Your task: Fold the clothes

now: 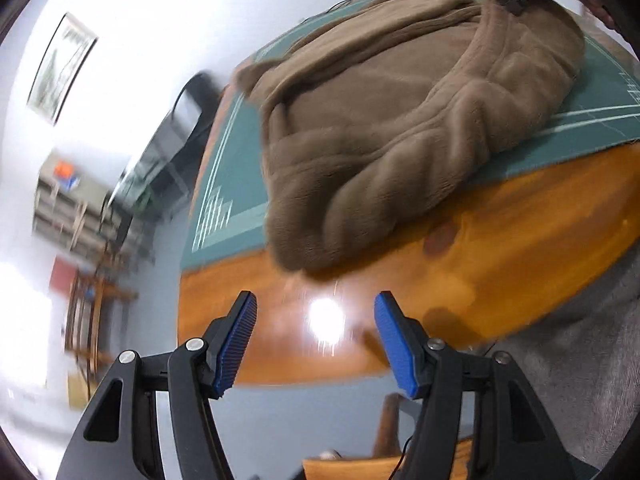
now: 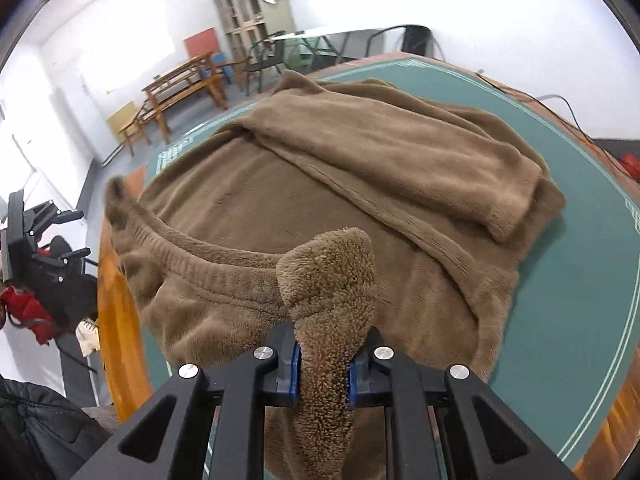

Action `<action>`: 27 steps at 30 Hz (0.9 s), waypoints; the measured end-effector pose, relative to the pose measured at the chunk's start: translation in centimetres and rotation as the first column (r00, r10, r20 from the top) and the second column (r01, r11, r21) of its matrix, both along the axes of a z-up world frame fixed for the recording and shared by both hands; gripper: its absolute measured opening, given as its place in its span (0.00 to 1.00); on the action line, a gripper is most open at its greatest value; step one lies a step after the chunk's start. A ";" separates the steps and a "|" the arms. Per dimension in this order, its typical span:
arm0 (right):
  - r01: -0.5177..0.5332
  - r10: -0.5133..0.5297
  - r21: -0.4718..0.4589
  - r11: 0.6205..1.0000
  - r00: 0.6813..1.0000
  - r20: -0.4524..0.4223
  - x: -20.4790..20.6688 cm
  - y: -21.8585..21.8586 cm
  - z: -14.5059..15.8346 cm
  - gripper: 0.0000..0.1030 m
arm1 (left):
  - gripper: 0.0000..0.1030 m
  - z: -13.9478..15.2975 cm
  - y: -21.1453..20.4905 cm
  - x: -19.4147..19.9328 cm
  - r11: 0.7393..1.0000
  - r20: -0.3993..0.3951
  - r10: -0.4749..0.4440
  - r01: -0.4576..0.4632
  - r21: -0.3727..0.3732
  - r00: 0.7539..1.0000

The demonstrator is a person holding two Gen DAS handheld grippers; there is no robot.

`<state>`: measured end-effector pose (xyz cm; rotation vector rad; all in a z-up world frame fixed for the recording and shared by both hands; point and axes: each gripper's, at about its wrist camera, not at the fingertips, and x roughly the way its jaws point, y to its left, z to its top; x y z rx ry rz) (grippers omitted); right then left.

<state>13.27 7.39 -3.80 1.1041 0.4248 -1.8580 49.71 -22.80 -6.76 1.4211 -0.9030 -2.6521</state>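
Garment: we see a brown fleece sweater (image 2: 312,208), plush pile, spread rumpled on the green mat; one sleeve is folded across its top, and the ribbed hem band (image 2: 208,264) curves along the near side.
Garment edge: in the left wrist view the sweater (image 1: 400,128) bunches into thick soft rolls that spill off the mat onto the bare wood.
Right gripper: we see the right gripper (image 2: 323,376) clamped on a lifted corner of the sweater, curly sherpa inner face turned toward the camera; blue ribbed pads (image 2: 295,372) press it from both sides, and the fabric stands up in a rounded lobe.
Left gripper: the left gripper (image 1: 316,320) is open wide with nothing between the blue ridged pads (image 1: 240,340); it sits over bare wood, just short of the sweater's near edge.
Mat: green cutting mat (image 2: 580,280), flat, with pale printed grid lines and a rounded border.
Counter: glossy orange-brown wooden counter (image 1: 520,240), with a bright light glare between the left fingers.
Background: white walls, wooden bench (image 2: 180,88), grey shelving unit (image 2: 256,0), blurred in the left view.
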 end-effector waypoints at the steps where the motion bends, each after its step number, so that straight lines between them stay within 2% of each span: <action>1: 0.003 -0.003 0.002 1.000 1.000 0.002 0.0 0.1 0.0 0.17 | 0.64 0.2 0.0 -0.9 1.000 -0.001 -0.013 0.013 0.008 1.000; 4: 0.006 -0.006 0.003 1.000 1.000 0.002 -0.2 0.3 0.0 0.17 | 0.65 1.1 -1.3 -4.2 0.995 0.022 -0.012 0.010 0.103 1.000; 6: 0.012 -0.012 0.007 1.000 1.000 0.010 -0.3 0.2 -0.2 0.17 | 0.69 1.5 -3.2 -6.7 0.971 0.081 0.019 -0.038 0.238 0.997; 9: 0.027 -0.027 0.011 1.000 0.999 0.035 -0.6 0.2 -0.8 0.17 | 0.71 1.1 -6.1 -10.1 0.903 0.177 0.088 -0.154 0.401 0.980; 11: 0.038 -0.038 0.007 0.999 0.997 0.060 -0.8 0.2 -1.2 0.17 | 0.71 0.2 -7.6 -12.1 0.852 0.256 0.114 -0.227 0.472 0.960; 13: 0.055 -0.054 -0.004 0.998 0.994 0.092 -1.1 0.3 -1.5 0.17 | 0.71 -0.5 -8.2 -12.7 0.815 0.300 0.117 -0.264 0.515 0.947; 14: 0.061 -0.060 -0.007 0.998 0.993 0.105 -1.2 0.4 -1.7 0.18 | 0.69 -0.8 -8.5 -13.1 0.795 0.315 0.113 -0.276 0.540 0.942; 16: 0.073 -0.071 -0.008 0.997 0.990 0.126 -1.4 0.4 -2.0 0.18 | 0.53 -0.9 -9.1 -13.4 0.757 0.334 0.099 -0.289 0.586 0.937; 20: 0.076 -0.074 -0.005 0.997 0.986 0.146 -1.4 0.3 -2.1 0.23 | 0.43 -0.4 -9.4 -13.0 0.744 0.333 0.084 -0.281 0.606 0.939; 23: 0.083 -0.082 -0.005 0.997 0.985 0.154 -1.6 0.1 -2.2 0.29 | 0.43 0.0 -9.3 -12.6 0.739 0.321 0.068 -0.264 0.620 0.945; 25: 0.088 -0.086 -0.005 0.996 0.983 0.165 -1.7 -0.2 -2.3 0.55 | 0.43 0.2 -9.0 -12.4 0.738 0.318 0.064 -0.259 0.623 0.946; 27: 0.087 -0.084 -0.011 0.996 0.983 0.161 -1.7 -0.5 -2.3 0.59 | 0.43 0.1 -8.7 -12.4 0.742 0.325 0.074 -0.269 0.614 0.943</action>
